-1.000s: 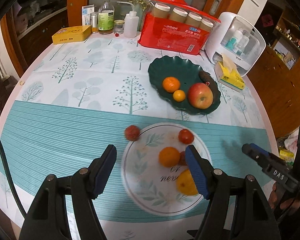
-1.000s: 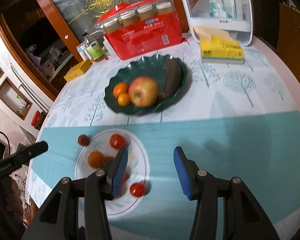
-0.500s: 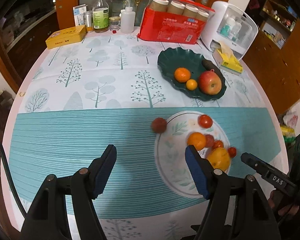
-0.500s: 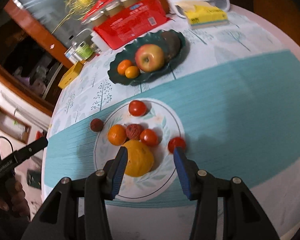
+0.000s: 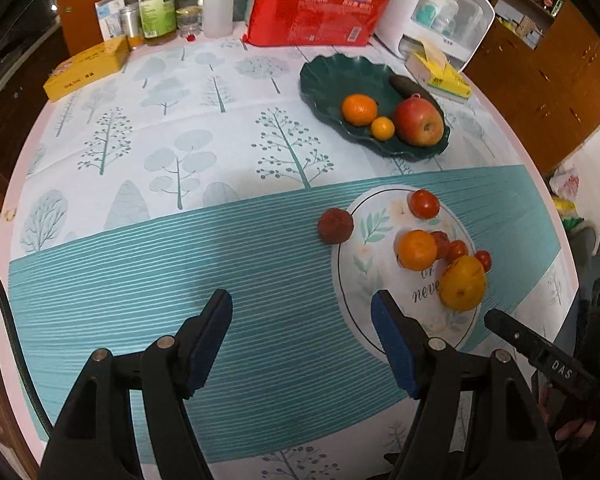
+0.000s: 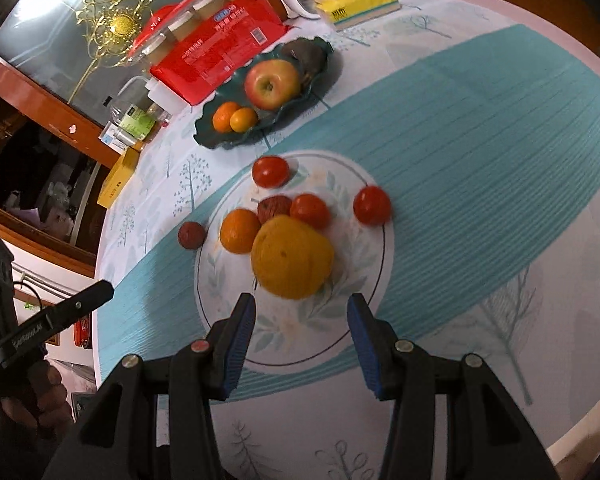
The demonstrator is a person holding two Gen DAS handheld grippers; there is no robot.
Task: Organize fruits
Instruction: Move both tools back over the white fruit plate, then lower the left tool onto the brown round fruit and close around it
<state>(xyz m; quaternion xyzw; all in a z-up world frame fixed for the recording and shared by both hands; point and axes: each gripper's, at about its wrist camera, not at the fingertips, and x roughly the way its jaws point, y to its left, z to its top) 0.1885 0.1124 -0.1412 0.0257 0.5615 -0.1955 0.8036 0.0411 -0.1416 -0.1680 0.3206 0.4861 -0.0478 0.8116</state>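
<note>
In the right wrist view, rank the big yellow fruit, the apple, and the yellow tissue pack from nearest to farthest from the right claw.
1. Big yellow fruit: on the white plate, just ahead of the open right claw.
2. Apple: in the dark green dish, beyond the plate.
3. Yellow tissue pack: at the table's far edge, up and right.

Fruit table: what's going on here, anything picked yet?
Nothing is held yet. A person has a gripper in each hand over the table. The right gripper is open, lined up just short of the big yellow-orange fruit on the white plate. The left gripper is open over bare tablecloth beside that plate. An apple and two small oranges sit in the green dish; one dark red fruit lies off the plate.
</note>
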